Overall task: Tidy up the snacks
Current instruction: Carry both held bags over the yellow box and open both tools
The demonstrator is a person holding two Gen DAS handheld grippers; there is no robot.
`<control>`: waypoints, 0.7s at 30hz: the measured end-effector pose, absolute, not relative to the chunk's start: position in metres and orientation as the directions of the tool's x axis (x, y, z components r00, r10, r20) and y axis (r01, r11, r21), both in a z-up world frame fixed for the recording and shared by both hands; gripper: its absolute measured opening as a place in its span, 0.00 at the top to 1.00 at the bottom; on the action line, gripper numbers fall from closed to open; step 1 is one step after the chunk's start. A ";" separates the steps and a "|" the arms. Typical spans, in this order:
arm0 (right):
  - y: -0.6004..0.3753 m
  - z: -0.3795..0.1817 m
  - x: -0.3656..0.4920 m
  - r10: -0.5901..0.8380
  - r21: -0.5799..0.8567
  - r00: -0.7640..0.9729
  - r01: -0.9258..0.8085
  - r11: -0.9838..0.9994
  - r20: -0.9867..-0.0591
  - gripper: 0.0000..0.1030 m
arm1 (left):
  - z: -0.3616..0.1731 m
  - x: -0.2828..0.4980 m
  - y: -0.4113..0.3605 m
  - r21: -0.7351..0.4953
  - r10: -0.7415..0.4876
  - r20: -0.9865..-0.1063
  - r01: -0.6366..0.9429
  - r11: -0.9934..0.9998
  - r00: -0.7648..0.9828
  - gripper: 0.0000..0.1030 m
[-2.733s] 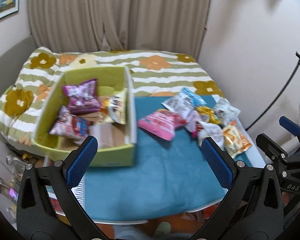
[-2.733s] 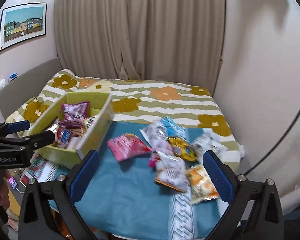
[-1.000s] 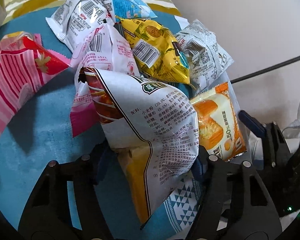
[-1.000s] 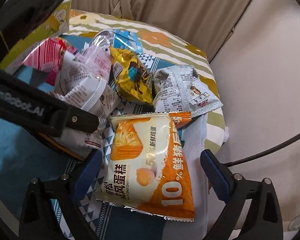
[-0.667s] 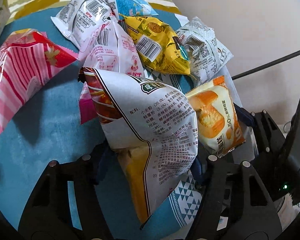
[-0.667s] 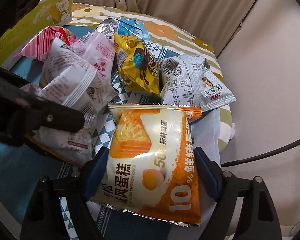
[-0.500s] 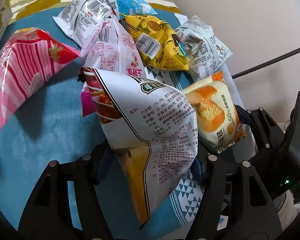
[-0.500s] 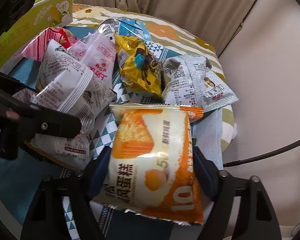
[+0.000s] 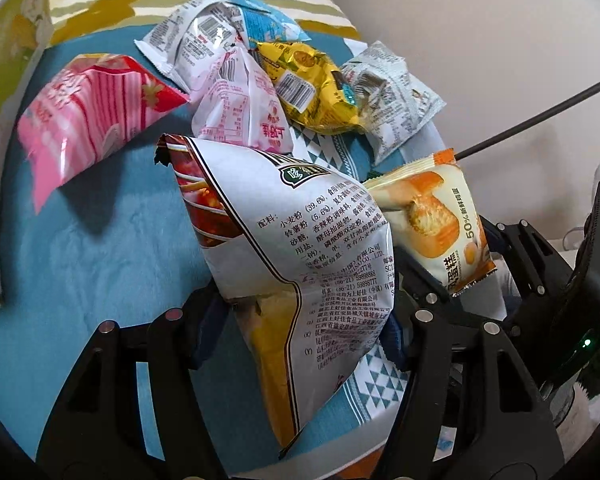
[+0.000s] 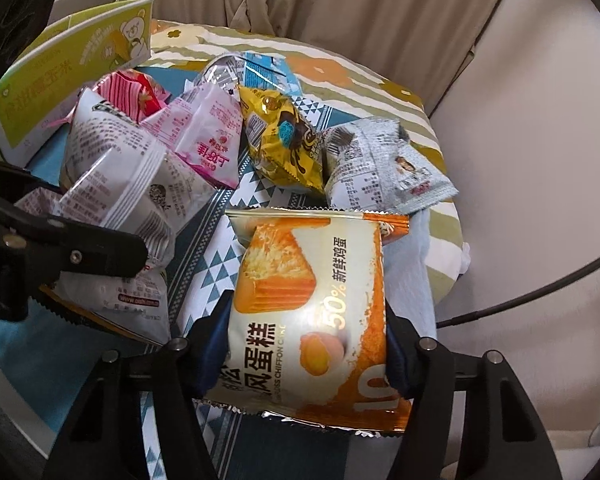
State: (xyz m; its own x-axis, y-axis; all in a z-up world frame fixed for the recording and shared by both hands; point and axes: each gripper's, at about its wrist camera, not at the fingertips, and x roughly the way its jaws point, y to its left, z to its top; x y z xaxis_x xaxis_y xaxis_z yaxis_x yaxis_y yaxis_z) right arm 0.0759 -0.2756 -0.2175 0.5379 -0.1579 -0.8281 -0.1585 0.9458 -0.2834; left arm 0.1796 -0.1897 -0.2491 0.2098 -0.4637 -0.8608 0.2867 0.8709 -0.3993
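My left gripper [image 9: 300,320] is shut on a white snack bag [image 9: 300,240] with red and yellow print, held up off the teal cloth [image 9: 80,260]. The same bag [image 10: 116,184] shows at the left of the right wrist view. My right gripper [image 10: 304,344] has its jaws closing on an orange chiffon cake packet [image 10: 308,280], both blue pads pressing its sides. In the left wrist view that packet [image 9: 432,224] is tilted up at the right, in the right gripper [image 9: 460,264].
Loose snacks lie beyond on the cloth: a pink striped bag [image 9: 88,120], a pale pink packet [image 9: 240,108], a yellow packet [image 9: 308,88], a silver packet [image 9: 392,96]. A green box [image 10: 72,64] stands at far left. A black rod [image 9: 540,108] crosses the wall at right.
The right jaws came together from wide apart onto the cake packet, which now tilts up. The left gripper rose and drew back with the white bag.
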 end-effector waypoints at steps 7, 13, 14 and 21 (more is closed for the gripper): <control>-0.275 -0.188 0.057 -0.137 -0.249 0.567 -0.125 0.960 -0.812 0.42 | -0.215 0.156 -0.174 -0.417 -0.485 -0.830 0.270 0.868 0.277 0.41; -0.258 -0.145 0.044 -0.107 -0.222 0.613 -0.114 0.968 -0.783 0.42 | -0.167 0.139 -0.139 -0.398 -0.466 -0.799 0.245 0.884 0.380 0.41; -0.257 -0.138 0.042 -0.098 -0.216 0.621 -0.117 0.969 -0.777 0.42 | -0.159 0.137 -0.132 -0.392 -0.457 -0.795 0.238 0.889 0.398 0.41; -0.214 -0.091 0.056 -0.006 -0.171 0.690 -0.170 0.971 -0.723 0.42 | -0.112 0.140 -0.059 -0.357 -0.381 -0.759 0.152 0.922 0.528 0.41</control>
